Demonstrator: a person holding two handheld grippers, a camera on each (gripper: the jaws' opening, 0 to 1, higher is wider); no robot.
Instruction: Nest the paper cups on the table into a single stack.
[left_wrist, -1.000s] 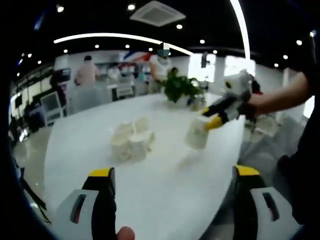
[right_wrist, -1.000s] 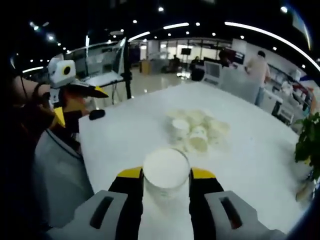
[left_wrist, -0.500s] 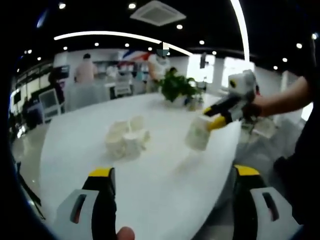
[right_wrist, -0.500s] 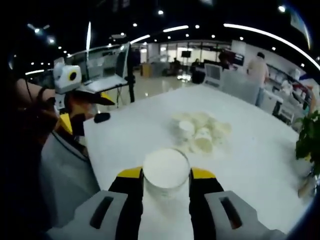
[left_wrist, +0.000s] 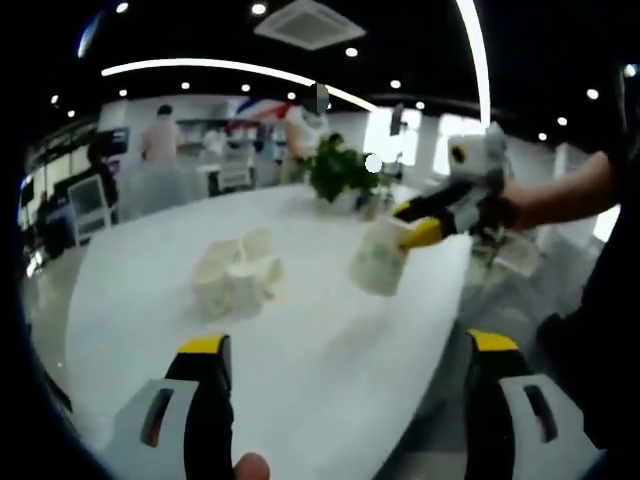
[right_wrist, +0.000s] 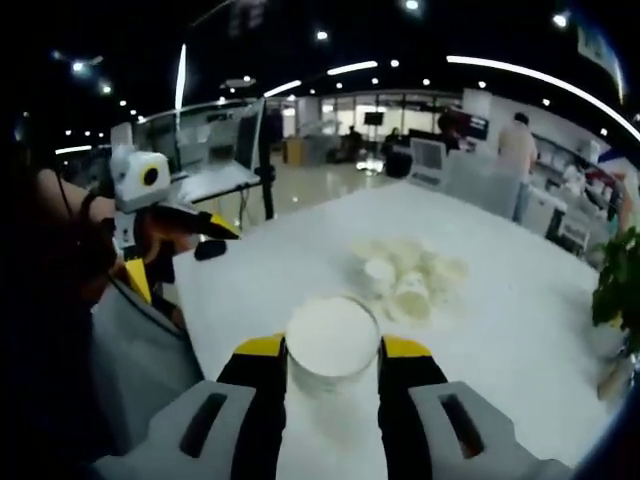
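Observation:
A cluster of several white paper cups (left_wrist: 235, 272) lies on the white table (left_wrist: 150, 310); the right gripper view shows the same cluster (right_wrist: 410, 280) ahead. My right gripper (right_wrist: 332, 372) is shut on a white paper cup (right_wrist: 332, 345), held above the table. In the left gripper view that held cup (left_wrist: 378, 258) hangs to the right of the cluster. My left gripper (left_wrist: 345, 380) stands open with nothing between its jaws, near the table's edge. It also appears at the left of the right gripper view as the left gripper (right_wrist: 165, 225).
A green potted plant (left_wrist: 340, 175) stands at the table's far end, also seen as the plant (right_wrist: 615, 285) at the right. People stand by desks in the background. The table edge (left_wrist: 440, 340) drops off to the right.
Both views have shifted slightly with the hands. The held cup sits a little further left and closer to the cluster in the left gripper view. Both grippers keep their states.

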